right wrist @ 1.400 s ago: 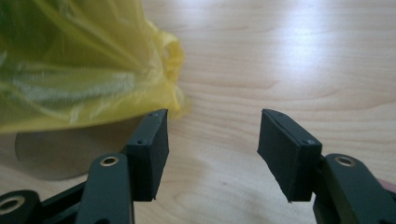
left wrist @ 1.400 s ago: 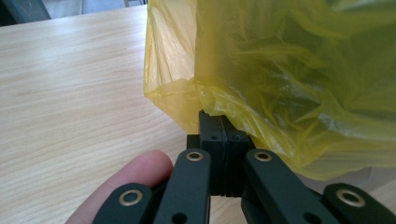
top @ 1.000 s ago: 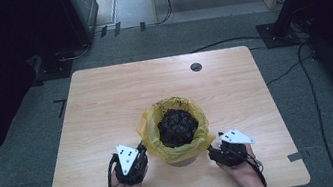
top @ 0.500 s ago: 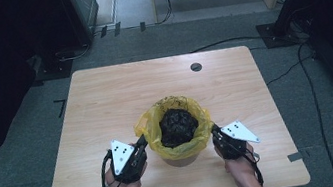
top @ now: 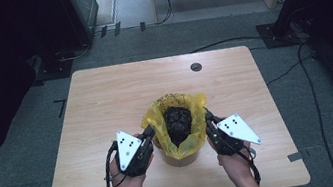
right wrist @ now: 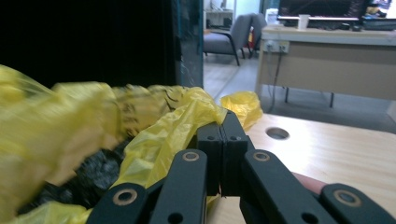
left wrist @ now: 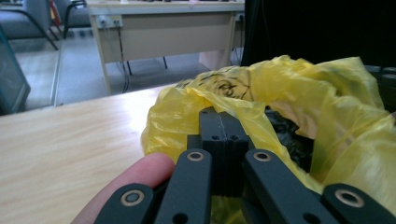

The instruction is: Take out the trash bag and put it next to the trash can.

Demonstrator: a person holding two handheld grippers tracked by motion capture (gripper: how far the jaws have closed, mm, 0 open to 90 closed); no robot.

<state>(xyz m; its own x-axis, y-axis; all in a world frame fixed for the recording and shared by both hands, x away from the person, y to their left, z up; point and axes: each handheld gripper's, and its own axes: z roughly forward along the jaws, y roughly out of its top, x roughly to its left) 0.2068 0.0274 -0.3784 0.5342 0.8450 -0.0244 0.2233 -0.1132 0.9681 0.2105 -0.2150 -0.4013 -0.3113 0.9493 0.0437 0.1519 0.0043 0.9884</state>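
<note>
Both jaws of the left hand-held gripper are pressed together on the rim of a yellow bag, and the right hand-held gripper is clenched on the opposite rim in the same way. Compared with half a second ago, the two tools sit closer in against the bag, and its edges now stand drawn up higher around the dark contents; a second ago the grippers lay lower, beside the pot.

The bag lines a brown pot standing near the front middle of the bench, between the person's two hands. Most of the pot is covered by the plastic, and the dark lump inside is too shadowed to identify. Whether plastic actually lies between the closed jaw tips is hard to see from above.

The gripper views show the pinch up close: film folds over each pair of shut jaws, with black print on the bag visible from the left gripper view. The high view alone shows the round hole at the bench's far edge relative to the pot.
</note>
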